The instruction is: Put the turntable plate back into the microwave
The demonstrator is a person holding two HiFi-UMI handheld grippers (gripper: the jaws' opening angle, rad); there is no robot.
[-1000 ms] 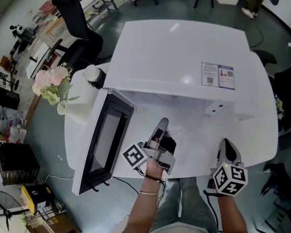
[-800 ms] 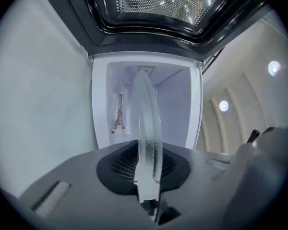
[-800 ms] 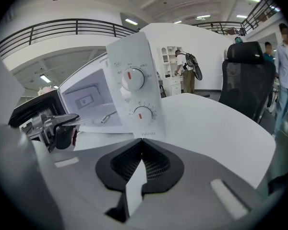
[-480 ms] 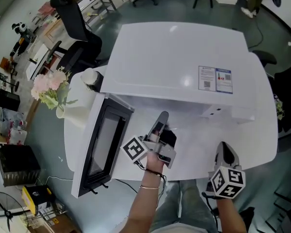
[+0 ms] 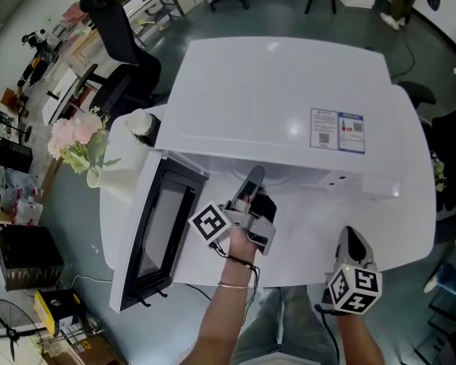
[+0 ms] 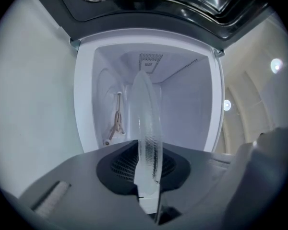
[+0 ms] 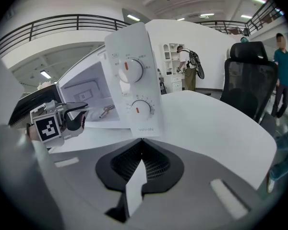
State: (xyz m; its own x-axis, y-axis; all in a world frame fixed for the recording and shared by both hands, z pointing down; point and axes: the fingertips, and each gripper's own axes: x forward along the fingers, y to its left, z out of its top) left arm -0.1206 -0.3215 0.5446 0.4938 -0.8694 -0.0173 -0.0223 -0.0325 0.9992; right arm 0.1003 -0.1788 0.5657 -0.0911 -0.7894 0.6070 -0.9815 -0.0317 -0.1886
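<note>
Under its white top the microwave (image 5: pixel 281 105) hides its cavity from the head view, where the clear turntable plate (image 6: pixel 146 128) hardly shows. The left gripper view has it upright and edge-on, pinched in the left gripper (image 6: pixel 146 195), the open cavity straight ahead. The left hand (image 5: pixel 239 243) holds that gripper level, the open door (image 5: pixel 163 219) to its left, while the right gripper (image 7: pixel 134 186), jaws pressed together on nothing, tilts down over the white table (image 5: pixel 414 173); beyond it are an office chair (image 5: pixel 118 29) and pink flowers (image 5: pixel 76 139).

Bright overhead light, soft glare on the microwave top (image 5: pixel 283 101) beyond the jaws, ceiling strip lights (image 7: pixel 133 17) above them, fisheye bending and dark corners in both gripper views — turntable plate (image 6: pixel 147 143) between the jaws blurred.
</note>
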